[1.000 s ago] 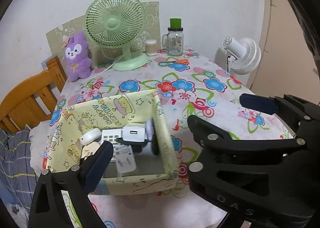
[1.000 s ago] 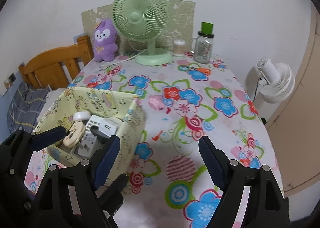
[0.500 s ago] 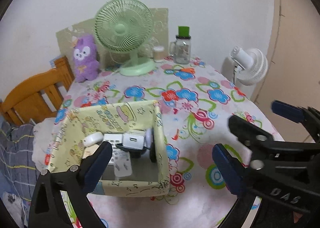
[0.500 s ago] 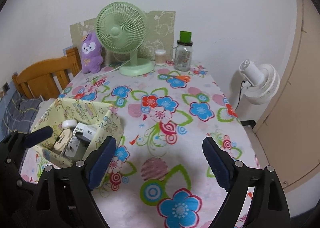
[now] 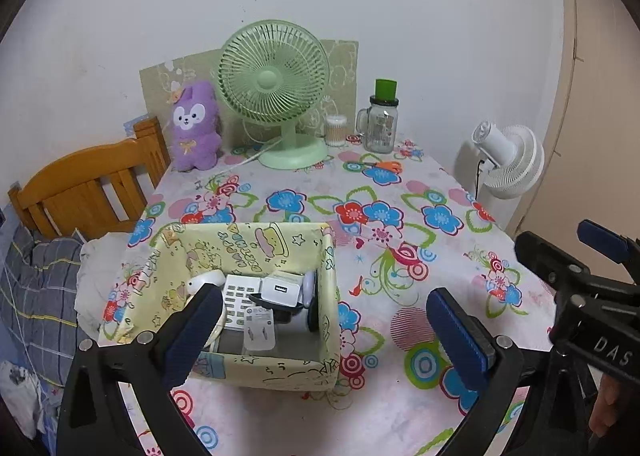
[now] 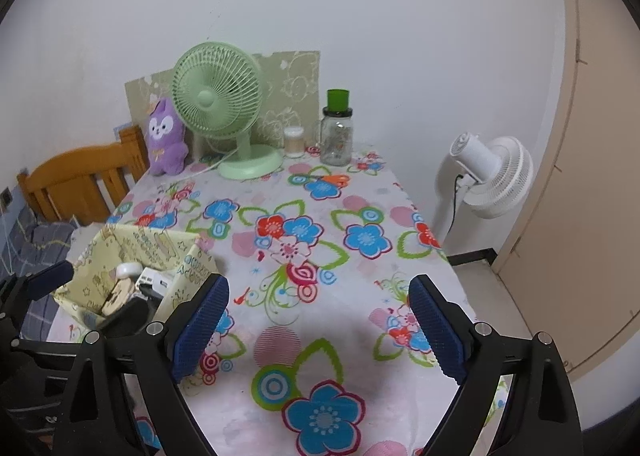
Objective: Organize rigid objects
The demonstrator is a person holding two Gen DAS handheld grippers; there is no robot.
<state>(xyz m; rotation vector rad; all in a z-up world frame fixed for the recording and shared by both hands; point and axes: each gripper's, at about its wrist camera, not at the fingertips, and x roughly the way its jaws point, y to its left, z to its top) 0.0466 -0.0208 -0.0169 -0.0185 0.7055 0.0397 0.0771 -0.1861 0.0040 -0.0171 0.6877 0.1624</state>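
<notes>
A yellow cartoon-print box stands on the flowered tablecloth at front left. It holds several small rigid items: a white earbud case, a white keypad remote, a white charger and a white plug. My left gripper is open and empty, raised above the box's near side. The box also shows in the right wrist view. My right gripper is open and empty above the table's front middle; it also shows at the right edge of the left wrist view.
A green desk fan, purple plush, glass jar with green lid and small cotton-swab cup stand along the back wall. Orange scissors lie near the jar. A wooden chair is left, a white floor fan right.
Both grippers have pulled back and up from the table, so the box and table look smaller and farther. The right gripper has moved away to the right in the left view.
</notes>
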